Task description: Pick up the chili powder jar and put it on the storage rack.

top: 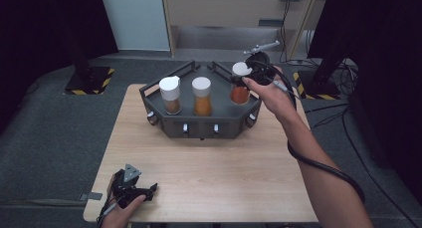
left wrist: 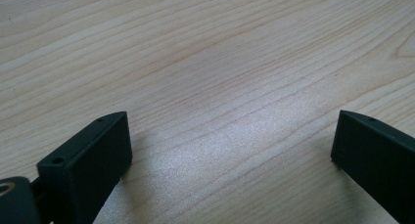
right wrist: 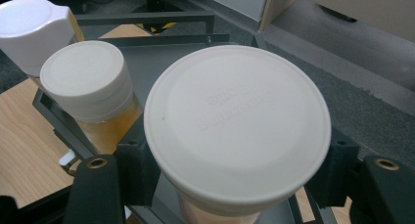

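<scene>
High view showed the whole layout: a pale wooden table [top: 209, 168] with a dark grey angular metal rack [top: 199, 123] at its far edge, holding three clear spice jars with white lids. The right gripper [top: 247, 77] reached over the rack's right end and was clamped on the red-filled spice jar with a round white lid [top: 240, 88], which stood at the right end of the rack. Left of it stood the orange-filled jar with a round white cap [top: 201, 96] and, further left, the brown-filled jar with a spouted white cap [top: 170, 94], each well apart from its neighbour. The left gripper [top: 133, 187] rested near the table's near-left corner, far from the rack.

Right gripper view added what the overhead angle could not: the black jaws pressed against both sides of the jar just under its lid [right wrist: 237, 119], with raised lettering on the lid too faint to read.

Left gripper view showed its jaws spread wide over bare wood grain [left wrist: 210, 62], with nothing between them.
</scene>
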Tool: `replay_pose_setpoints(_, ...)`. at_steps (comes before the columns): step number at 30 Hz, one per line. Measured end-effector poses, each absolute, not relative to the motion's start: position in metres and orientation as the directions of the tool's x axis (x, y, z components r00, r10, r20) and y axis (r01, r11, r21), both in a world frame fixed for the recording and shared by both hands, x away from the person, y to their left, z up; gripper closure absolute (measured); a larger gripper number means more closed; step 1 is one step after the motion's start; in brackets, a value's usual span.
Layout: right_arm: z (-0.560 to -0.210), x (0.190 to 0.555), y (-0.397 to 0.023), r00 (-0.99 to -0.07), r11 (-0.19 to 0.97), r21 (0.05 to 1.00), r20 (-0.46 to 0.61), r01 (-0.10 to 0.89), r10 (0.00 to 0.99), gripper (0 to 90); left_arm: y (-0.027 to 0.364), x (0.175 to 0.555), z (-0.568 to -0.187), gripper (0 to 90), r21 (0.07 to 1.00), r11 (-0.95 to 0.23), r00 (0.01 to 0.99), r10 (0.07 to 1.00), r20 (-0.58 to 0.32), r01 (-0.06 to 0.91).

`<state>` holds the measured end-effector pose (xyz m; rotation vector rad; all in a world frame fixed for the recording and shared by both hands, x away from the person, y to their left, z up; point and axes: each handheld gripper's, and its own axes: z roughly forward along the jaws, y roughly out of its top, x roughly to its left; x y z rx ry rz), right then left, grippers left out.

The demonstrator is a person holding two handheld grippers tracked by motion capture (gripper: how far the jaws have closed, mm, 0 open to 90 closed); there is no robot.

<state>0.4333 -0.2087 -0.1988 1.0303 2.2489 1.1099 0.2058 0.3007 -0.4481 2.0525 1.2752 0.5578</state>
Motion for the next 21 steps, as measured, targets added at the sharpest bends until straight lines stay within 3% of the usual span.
replay_pose_setpoints(21, -0.204, 0.448, -0.200, -0.633, 0.408, 0.800, -0.046, 0.440, 0.773, 34.2, 0.301, 0.206, -0.448, 0.0, 0.716, -0.315, 0.437, 0.900, 0.016, 0.622)
